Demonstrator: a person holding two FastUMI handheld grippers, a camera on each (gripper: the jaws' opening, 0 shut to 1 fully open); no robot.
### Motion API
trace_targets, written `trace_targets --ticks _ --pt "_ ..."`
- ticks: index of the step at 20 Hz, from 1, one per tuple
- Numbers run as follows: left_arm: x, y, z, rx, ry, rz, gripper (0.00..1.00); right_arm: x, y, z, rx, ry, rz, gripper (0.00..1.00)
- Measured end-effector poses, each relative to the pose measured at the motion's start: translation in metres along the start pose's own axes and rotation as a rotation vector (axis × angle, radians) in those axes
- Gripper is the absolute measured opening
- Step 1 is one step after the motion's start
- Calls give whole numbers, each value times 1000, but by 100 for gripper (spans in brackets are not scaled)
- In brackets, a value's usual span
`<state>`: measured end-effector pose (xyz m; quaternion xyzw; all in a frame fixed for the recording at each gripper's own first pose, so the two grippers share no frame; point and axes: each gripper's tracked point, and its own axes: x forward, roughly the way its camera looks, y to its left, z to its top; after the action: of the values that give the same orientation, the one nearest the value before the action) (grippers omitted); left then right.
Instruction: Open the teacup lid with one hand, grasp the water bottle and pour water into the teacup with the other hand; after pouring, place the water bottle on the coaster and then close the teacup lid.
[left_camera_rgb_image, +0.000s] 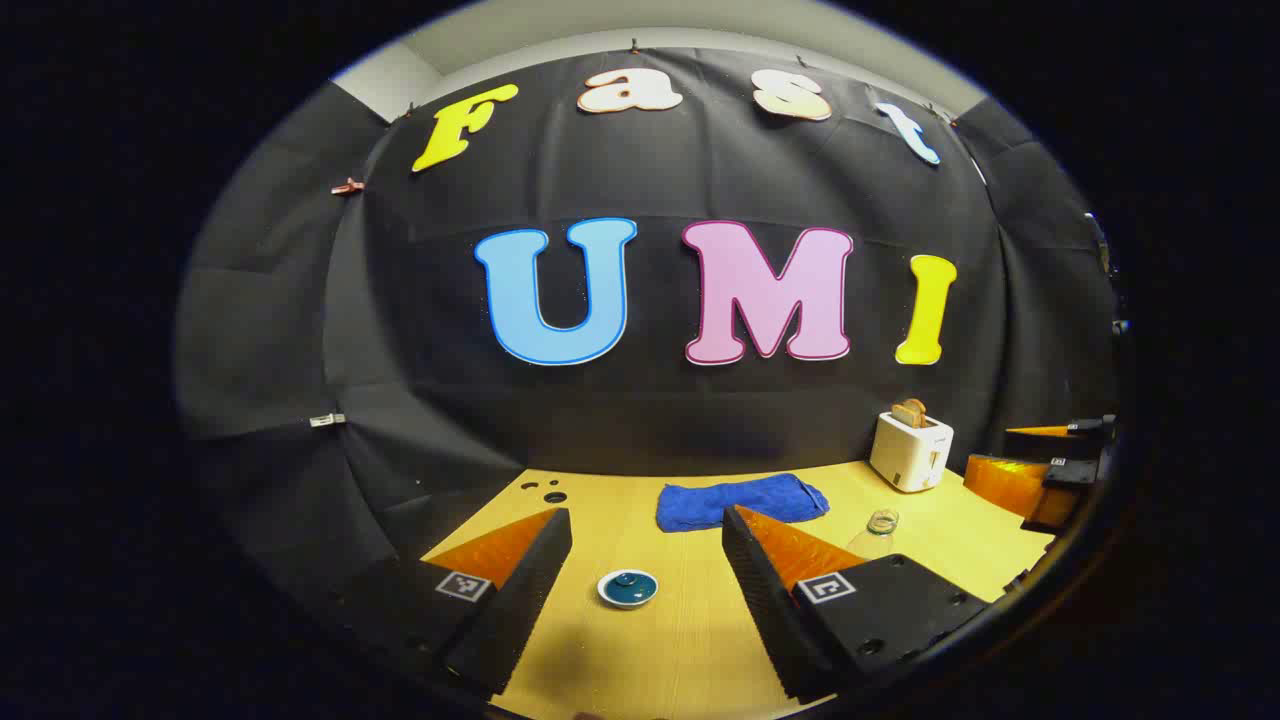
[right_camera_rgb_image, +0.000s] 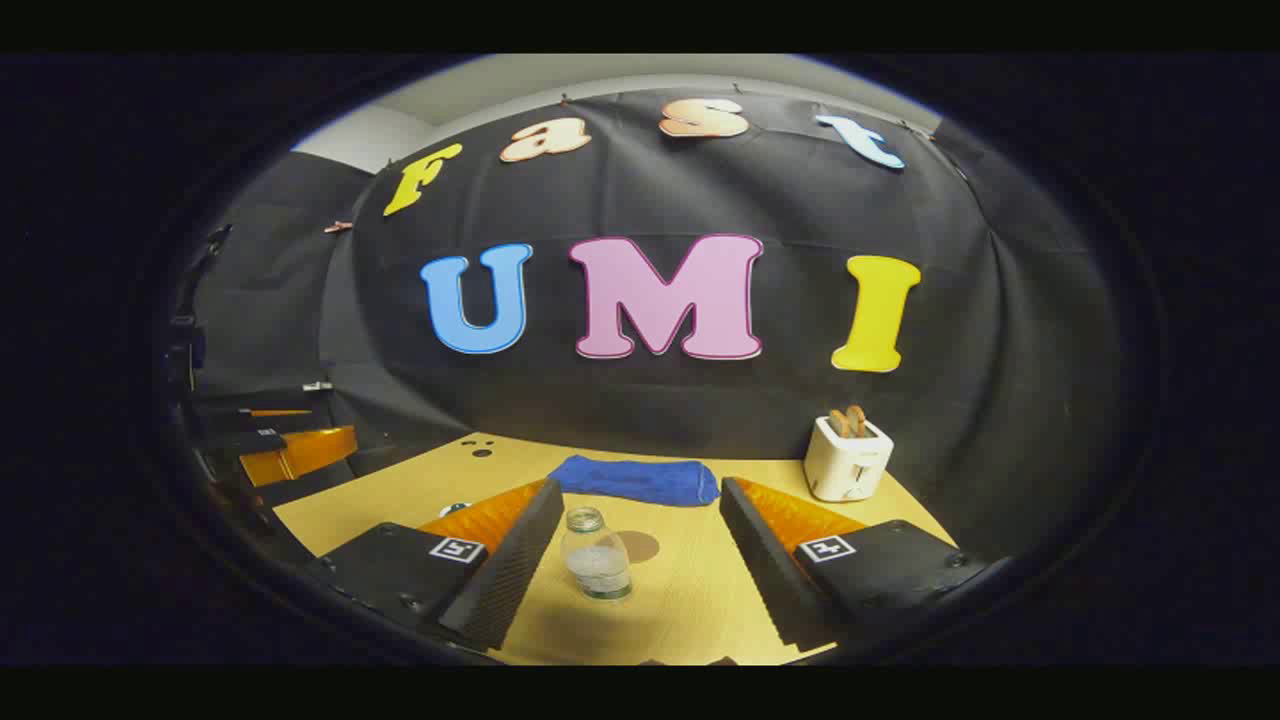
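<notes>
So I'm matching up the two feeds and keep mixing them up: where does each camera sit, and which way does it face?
Left gripper view: rides the left gripper, facing the lidded teacup between its open fingers; the right gripper shows at the right edge.
Right gripper view: rides the right gripper, facing the water bottle and coaster.
Shared: table, blue cloth, toaster, bottle.

Left claw (left_camera_rgb_image: 647, 580) and right claw (right_camera_rgb_image: 635, 560) gape wide.
</notes>
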<state>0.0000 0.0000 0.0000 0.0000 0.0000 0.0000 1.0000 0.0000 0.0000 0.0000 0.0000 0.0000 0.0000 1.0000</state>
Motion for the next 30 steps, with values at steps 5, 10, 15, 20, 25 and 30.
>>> trace_targets --ticks 5,10,15,20,25,30 --pt "18 1 -24 6 45 10 95 4 8 -19 4 25 50 98" --pt "31 9 -40 -14 77 27 95 4 16 -41 0 73 78 98" --pt "51 27 -53 -30 104 52 95 2 34 -64 -13 118 116 98" --pt "63 38 -61 -32 114 48 95 8 38 -72 -22 138 129 98" --pt "80 37 -78 5 121 28 95 12 41 -89 -30 168 105 98" --pt "106 37 -112 -1 147 7 94 17 44 -113 -39 200 94 98"
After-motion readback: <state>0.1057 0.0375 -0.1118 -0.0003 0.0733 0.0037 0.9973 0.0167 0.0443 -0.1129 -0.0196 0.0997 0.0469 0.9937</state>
